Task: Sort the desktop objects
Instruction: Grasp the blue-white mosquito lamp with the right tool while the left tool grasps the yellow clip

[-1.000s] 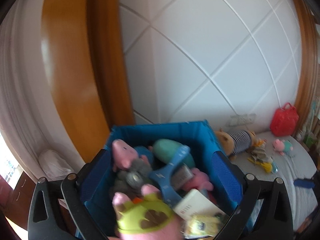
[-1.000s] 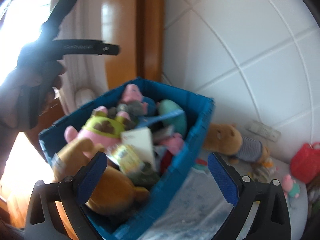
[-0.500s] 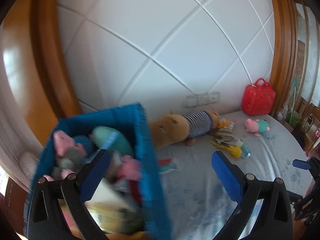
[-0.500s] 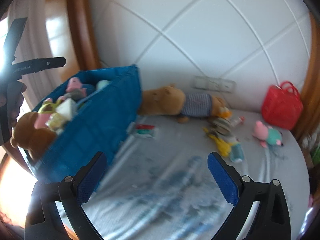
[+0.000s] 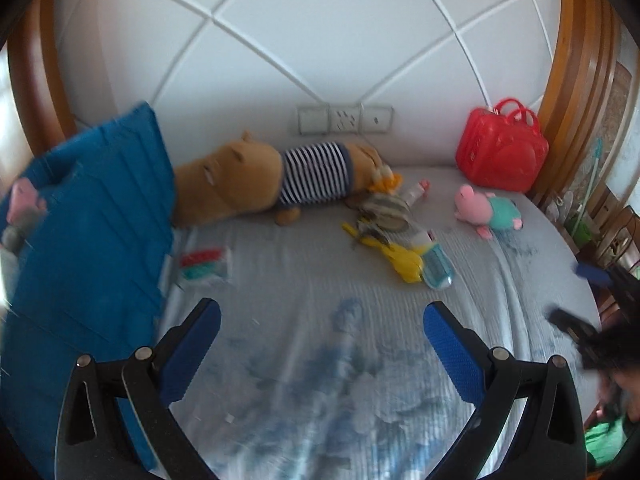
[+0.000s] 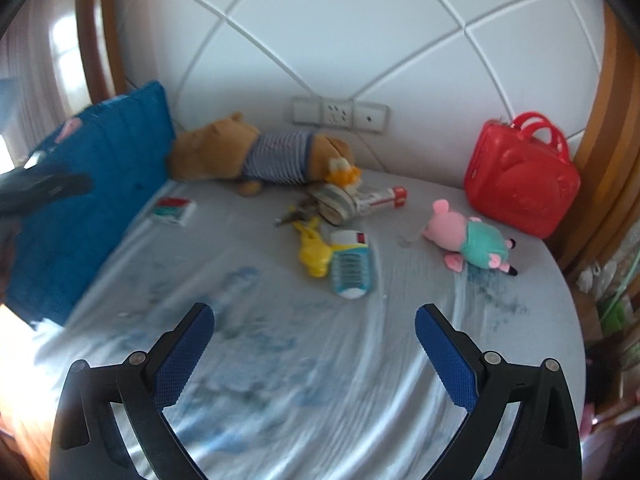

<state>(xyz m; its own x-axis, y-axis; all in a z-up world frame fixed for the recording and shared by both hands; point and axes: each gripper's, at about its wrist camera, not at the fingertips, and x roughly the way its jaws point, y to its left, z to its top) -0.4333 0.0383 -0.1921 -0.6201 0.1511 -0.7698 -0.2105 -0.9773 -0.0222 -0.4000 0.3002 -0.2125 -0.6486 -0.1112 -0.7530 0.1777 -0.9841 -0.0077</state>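
— Left gripper (image 5: 320, 320): jaws spread wide, nothing between the blue pads (image 5: 452, 354), hovering over the pale blue-patterned cloth (image 5: 304, 280). Right gripper (image 6: 314, 322)?

— Same: wide apart, empty, above the same cloth. Blue pads on both fingers, black frame behind.

— Blue storage bin (image 5: 92, 232)?

— Far left, at the edge of the surface, close against the brown plush with striped shirt (image 5: 260, 178). Pink toy (image 5: 22, 196) just visible over the rim; rest of the contents hidden from here.

— Loose things on the cloth?

— Small flat packet with red and green print (image 6: 172, 210), just beside the bin wall. In the middle, a little heap: yellow toy (image 6: 314, 252), touching a white and teal brush-like item (image 6: 352, 268); behind them a striped round thing (image 6: 334, 202) and a white and red tube (image 6: 380, 198). Exact nature of the dark bits near the yellow toy: cannot tell, too blurred.

— Right side?

— Pink pig plush in teal dress (image 6: 468, 242), lying on its side, near the red plastic case with handles (image 6: 520, 180). Case upright against the white padded wall (image 6: 360, 40). Socket strip (image 6: 340, 114) on that wall, above the brown plush.
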